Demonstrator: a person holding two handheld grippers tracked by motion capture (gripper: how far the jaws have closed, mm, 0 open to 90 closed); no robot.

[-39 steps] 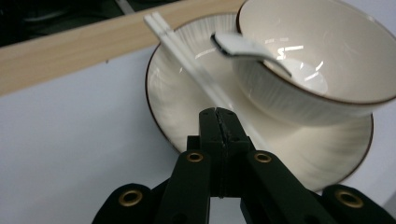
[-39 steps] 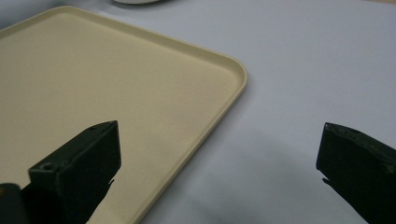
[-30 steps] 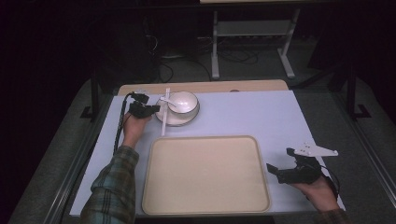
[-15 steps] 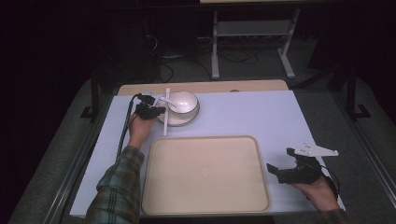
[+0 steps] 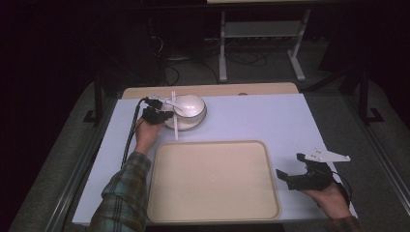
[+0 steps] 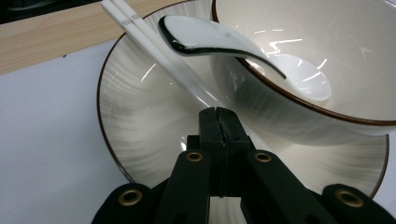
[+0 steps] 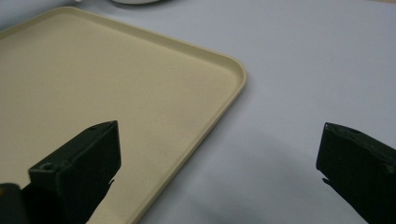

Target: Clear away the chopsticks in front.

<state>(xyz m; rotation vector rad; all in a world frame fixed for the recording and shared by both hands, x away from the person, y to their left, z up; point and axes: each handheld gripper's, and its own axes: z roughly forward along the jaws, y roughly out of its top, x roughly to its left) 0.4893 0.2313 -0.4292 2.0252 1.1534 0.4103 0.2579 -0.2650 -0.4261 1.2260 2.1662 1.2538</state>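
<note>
Pale lavender table (image 5: 251,121), beige tray (image 5: 212,212), dark room beyond.

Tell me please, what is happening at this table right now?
A person works at a table with a gripper in each hand. The left gripper is shut at the edge of a plate, right where a pair of white chopsticks crosses it; whether it pinches them I cannot tell. The plate carries a bowl with a white spoon resting in it. The right gripper is open and holds nothing, hovering near the corner of a bare beige tray.
</note>
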